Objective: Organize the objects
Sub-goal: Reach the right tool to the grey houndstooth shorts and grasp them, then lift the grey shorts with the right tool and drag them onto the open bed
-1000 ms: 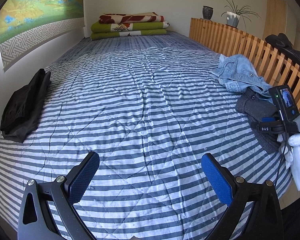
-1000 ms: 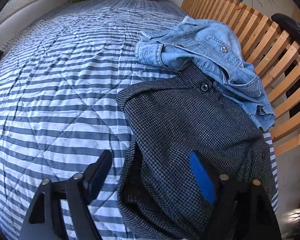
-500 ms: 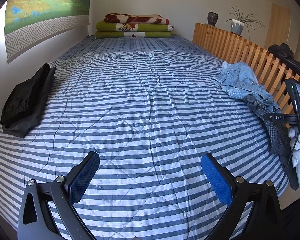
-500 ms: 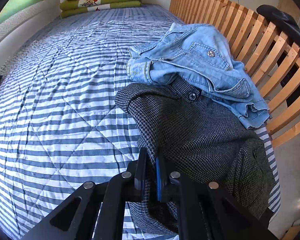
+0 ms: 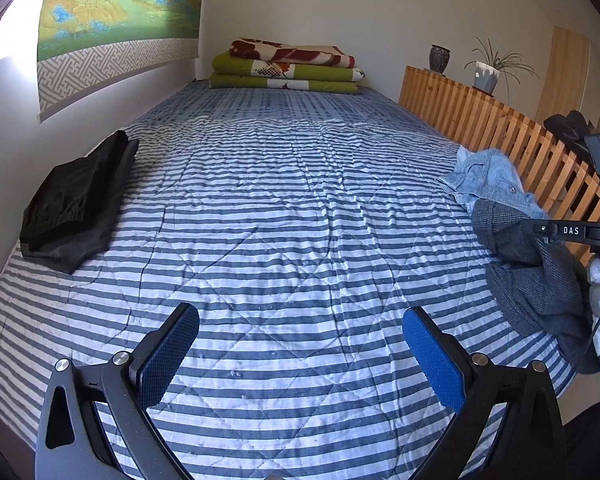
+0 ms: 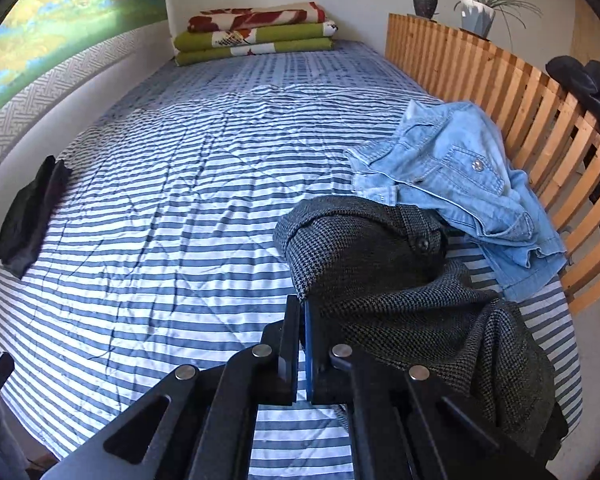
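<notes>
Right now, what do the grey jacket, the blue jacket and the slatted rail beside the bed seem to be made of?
Grey jacket: probably a woolly tweed, with a fine matte check weave and a dark button.
Blue jacket: denim, faded light blue with stitched seams and a metal button.
Slatted rail: wood, seemingly pine, with a warm honey tone and visible grain; whether it is varnished I cannot tell.

Daylight comes in from the left, blowing out a white patch on the wall (image 5: 4,76) and laying a bright band across the striped bedspread (image 5: 284,240), while its far end lies in cooler shade. Both views are sharp, though the fisheye bows the wooden slat rail (image 6: 500,76) and blackens the corners.
</notes>
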`<state>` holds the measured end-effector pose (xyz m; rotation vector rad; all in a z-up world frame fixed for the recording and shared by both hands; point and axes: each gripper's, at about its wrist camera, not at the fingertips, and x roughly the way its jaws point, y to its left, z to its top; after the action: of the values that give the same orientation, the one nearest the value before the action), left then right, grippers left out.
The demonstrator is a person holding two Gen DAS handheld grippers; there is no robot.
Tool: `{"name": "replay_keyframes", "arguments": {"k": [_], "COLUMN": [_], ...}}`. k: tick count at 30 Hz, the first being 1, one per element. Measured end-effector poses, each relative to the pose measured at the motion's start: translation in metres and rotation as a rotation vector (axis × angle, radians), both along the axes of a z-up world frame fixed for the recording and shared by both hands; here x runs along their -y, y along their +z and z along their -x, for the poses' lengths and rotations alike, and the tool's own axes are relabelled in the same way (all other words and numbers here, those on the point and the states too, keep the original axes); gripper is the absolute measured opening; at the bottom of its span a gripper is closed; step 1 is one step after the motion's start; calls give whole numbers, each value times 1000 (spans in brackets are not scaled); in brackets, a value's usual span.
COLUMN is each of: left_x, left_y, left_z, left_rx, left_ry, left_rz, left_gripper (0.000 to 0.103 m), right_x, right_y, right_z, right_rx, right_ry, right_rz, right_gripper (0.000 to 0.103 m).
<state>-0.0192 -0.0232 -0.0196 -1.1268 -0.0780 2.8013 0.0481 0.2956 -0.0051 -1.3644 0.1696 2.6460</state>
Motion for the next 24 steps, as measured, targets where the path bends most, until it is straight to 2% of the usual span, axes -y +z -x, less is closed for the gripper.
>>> {"name": "replay_keyframes", "arguments": {"k": [4, 9, 16, 19, 20, 22, 24], "left_x": [23, 67, 178, 213, 220, 221, 209], "left_y": [6, 14, 16, 12, 11, 11, 11], "left_z": [-6, -12, -25, -29, -31, -30, -24], "left_rx": [-20, -36, -55, -44, -44, -47, -41], "left_ry": [40, 119, 383, 448, 455, 445, 403], "left_rz": [-11, -30, -53, -71, -75, -79, -80], "left_gripper": [103, 103, 103, 102, 102, 102, 102], "right_x": [48, 129, 239, 278, 287, 292, 281], "right_y": [10, 13, 24, 21, 17, 10, 8], "right_z": [8, 18, 23, 20, 21, 14, 4], "right_rx": [-22, -28, -45, -11, 16, 47, 29], "right_ry": [96, 263, 501, 607, 632, 660, 651], "right_rz": [24, 90, 232, 266, 280, 300, 285], "right_gripper": [2, 2, 2, 3, 7, 7, 22]}}
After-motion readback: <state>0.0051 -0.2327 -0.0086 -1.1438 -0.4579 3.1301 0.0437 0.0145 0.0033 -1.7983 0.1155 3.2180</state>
